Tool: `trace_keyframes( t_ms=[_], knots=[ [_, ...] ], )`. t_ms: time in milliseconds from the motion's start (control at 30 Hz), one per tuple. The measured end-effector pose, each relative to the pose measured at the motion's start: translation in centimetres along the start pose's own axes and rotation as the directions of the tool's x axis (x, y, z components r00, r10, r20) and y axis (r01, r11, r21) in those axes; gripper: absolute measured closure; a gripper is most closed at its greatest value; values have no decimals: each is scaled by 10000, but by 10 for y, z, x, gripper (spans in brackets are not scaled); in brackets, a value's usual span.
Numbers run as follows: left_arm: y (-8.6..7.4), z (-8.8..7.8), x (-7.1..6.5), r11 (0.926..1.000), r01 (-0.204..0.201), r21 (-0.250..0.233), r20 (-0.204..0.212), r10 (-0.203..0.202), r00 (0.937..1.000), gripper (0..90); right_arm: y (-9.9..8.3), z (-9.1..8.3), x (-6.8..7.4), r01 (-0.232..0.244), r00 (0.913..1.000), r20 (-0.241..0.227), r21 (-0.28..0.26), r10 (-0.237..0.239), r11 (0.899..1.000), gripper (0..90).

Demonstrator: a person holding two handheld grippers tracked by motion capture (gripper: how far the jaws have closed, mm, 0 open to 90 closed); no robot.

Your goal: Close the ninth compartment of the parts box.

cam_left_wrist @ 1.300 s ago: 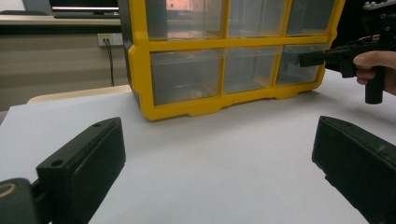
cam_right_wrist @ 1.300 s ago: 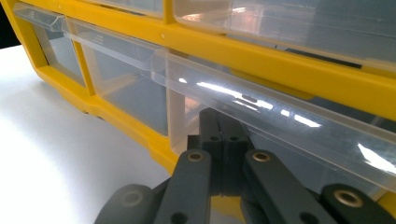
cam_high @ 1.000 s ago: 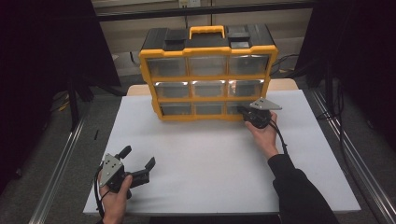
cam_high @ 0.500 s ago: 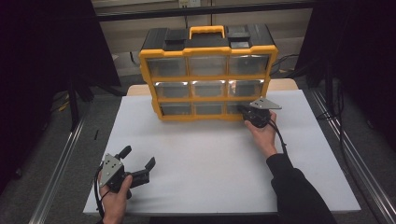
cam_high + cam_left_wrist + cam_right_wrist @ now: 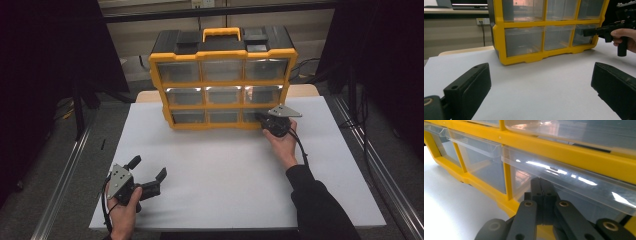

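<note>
White table (image 5: 225, 180) | yellow drawer cabinet (image 5: 222, 80) at far edge | right gripper (image 5: 263, 121) jaws pressed together, tips at bottom-right drawer (image 5: 574, 185), gripping nothing | left gripper (image 5: 152, 179) jaws wide apart, empty, cabinet well ahead

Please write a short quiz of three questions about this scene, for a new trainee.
1. True or false: the right gripper is at the bottom right drawer of the yellow organizer.
2. The jaws of the left gripper are: A) open, B) shut on a drawer, C) shut on a cable.
3. Fill in: the organizer has three rows of ___ clear drawers each.

Key:
1. True; its jaws are shut together, with the tips under the drawer's clear lip.
2. A; it hovers above the white table, holding nothing.
3. Three.
</note>
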State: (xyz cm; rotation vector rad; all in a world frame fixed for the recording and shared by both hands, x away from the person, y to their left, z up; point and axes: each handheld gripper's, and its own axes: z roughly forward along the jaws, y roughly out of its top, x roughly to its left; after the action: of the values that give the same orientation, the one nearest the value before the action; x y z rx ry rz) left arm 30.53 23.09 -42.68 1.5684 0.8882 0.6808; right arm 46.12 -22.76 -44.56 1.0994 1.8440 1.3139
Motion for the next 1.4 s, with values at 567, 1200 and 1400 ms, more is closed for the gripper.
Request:
trace_keyframes(
  t_ms=[567,1200,1400],
  knots=[
    [0,0,0,10000,45,-28,-39,-45,10000,28,-5,-1,4,-144,9996,-240,276,150,9995,857],
    [-1,-6,1,10000,17,-31,-63,-17,10000,28,1,-9,10,-362,9974,-602,560,396,9978,489],
    [-1,-7,1,9999,95,-99,-110,-96,9999,28,2,-12,10,-648,9958,-616,441,675,9969,302]
  ],
)
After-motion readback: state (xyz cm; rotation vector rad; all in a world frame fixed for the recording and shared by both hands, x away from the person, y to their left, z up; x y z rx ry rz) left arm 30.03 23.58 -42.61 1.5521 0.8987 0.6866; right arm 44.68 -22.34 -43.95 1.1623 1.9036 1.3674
